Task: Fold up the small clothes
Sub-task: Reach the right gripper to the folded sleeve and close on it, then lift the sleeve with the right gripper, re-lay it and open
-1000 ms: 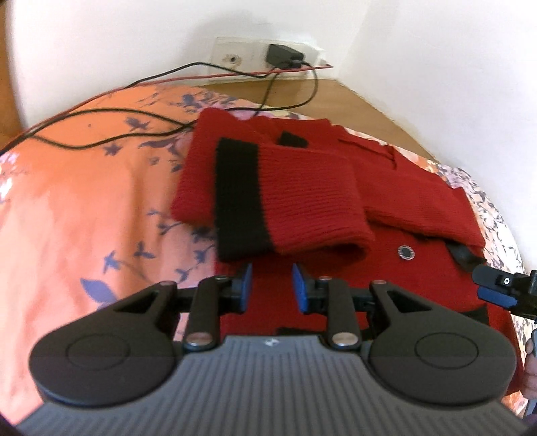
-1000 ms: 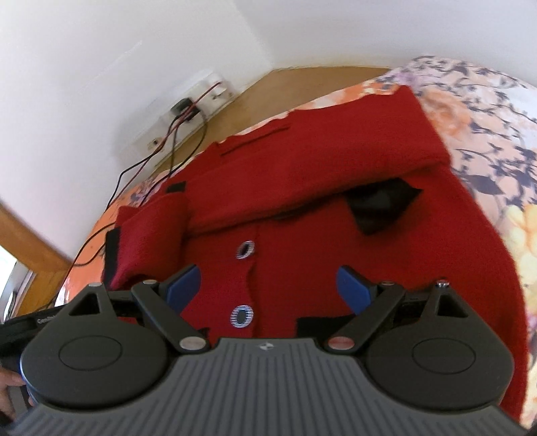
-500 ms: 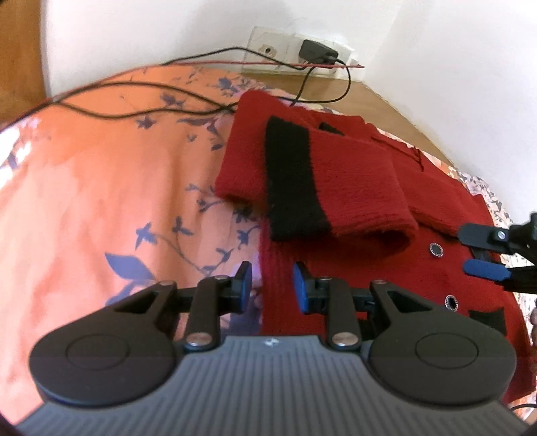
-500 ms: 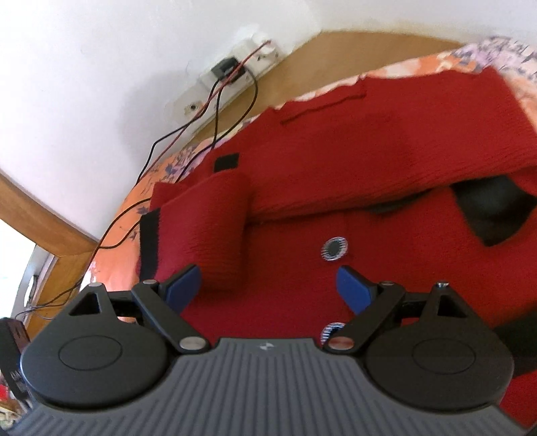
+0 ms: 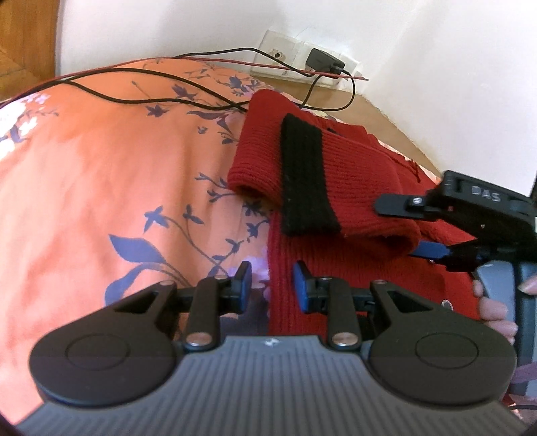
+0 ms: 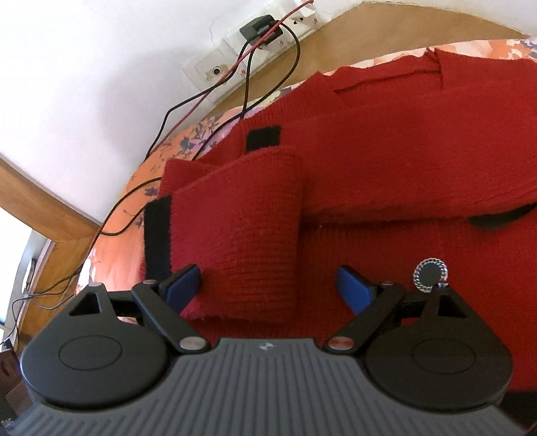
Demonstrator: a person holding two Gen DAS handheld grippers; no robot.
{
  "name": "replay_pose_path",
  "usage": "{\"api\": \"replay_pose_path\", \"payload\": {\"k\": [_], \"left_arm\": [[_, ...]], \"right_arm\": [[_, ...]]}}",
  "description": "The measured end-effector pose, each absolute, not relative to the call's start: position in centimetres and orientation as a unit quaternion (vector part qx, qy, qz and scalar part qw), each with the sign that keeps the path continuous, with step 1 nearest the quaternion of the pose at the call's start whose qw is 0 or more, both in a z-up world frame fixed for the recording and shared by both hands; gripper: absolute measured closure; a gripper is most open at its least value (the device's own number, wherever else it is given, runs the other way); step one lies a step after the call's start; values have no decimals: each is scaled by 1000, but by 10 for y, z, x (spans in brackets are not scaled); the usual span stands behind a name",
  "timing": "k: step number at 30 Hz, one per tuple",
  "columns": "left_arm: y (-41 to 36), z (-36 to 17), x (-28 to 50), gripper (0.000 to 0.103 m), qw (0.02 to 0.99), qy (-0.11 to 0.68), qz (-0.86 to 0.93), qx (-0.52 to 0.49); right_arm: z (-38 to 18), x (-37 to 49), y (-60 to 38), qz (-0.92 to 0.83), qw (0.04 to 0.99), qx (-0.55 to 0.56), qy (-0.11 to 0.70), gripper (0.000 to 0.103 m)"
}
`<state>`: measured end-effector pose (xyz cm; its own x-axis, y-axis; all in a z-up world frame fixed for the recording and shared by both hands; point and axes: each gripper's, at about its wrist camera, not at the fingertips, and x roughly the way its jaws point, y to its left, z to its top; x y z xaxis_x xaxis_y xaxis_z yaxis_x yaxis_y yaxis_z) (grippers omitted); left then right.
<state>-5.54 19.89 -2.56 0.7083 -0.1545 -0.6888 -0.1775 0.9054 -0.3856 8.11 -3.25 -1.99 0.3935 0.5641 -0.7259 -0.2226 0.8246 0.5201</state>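
Note:
A small red knit cardigan (image 5: 335,281) (image 6: 419,141) lies flat on an orange flowered bedspread (image 5: 117,174). Its sleeve (image 5: 355,187) (image 6: 241,228), with a black cuff (image 5: 302,177) (image 6: 157,234), is folded across the chest. My left gripper (image 5: 272,285) hovers low over the cardigan's left edge, its jaws a narrow gap apart with nothing held. My right gripper (image 6: 268,285) (image 5: 402,228) is wide open and straddles the end of the folded sleeve, one pad on each side. A silver-rimmed button (image 6: 430,275) shows by its right finger.
Black and red cables (image 5: 151,97) trail over the bedspread to a wall socket strip (image 5: 302,63) with a black charger (image 6: 258,26). White walls meet in a corner behind. A hand (image 5: 493,308) grips the right tool. A wooden frame (image 6: 43,208) stands to the left.
Both grippers have shifted left. The right one went from the button placket to the folded sleeve and now straddles it. The left one now sits at the cardigan's left edge. The jaws kept their widths.

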Motion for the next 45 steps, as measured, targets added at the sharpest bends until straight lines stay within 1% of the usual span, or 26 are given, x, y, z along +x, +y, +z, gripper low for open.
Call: {"api": "replay_pose_path", "payload": {"k": [3, 5, 7, 8, 10, 11, 12, 13, 16, 20, 28, 34, 36, 38, 45], "left_arm": [[200, -26, -57, 67, 901, 377, 9, -216], [200, -26, -56, 67, 902, 375, 11, -214], [200, -26, -54, 67, 902, 375, 12, -212], [200, -26, -52, 66, 903, 375, 13, -212], [201, -26, -49, 65, 902, 374, 16, -215], [201, -26, -48, 64, 902, 373, 19, -219], [202, -26, -47, 63, 901, 371, 21, -222], [203, -26, -47, 63, 902, 369, 23, -224], [201, -25, -45, 62, 909, 356, 46, -213], [196, -23, -37, 62, 913, 350, 79, -196], [191, -20, -5, 61, 907, 346, 71, -227], [178, -21, 16, 61, 915, 349, 73, -191], [176, -26, 20, 61, 912, 355, 90, -185], [178, -28, 20, 59, 912, 353, 92, -188], [173, -27, 23, 59, 913, 361, 84, -170]], "right_arm": [[-19, 82, -28, 245, 821, 158, 491, 12], [-19, 83, -26, 250, 822, 152, 489, 15], [-18, 84, -24, 255, 822, 148, 488, 26], [-17, 85, -25, 258, 821, 146, 488, 29], [-15, 88, -22, 264, 817, 143, 492, 52], [-12, 90, -21, 265, 816, 141, 494, 57], [-10, 92, -21, 270, 814, 144, 493, 69], [-7, 94, -22, 275, 814, 149, 490, 75], [12, 97, -25, 282, 823, 152, 469, 83], [42, 105, -27, 292, 840, 142, 436, 85], [94, 118, -34, 300, 851, 148, 405, 87], [118, 120, -53, 283, 876, 142, 365, 87], [119, 117, -65, 264, 886, 137, 356, 87], [115, 118, -78, 248, 886, 144, 364, 87], [80, 125, -113, 197, 880, 173, 396, 87]]}}
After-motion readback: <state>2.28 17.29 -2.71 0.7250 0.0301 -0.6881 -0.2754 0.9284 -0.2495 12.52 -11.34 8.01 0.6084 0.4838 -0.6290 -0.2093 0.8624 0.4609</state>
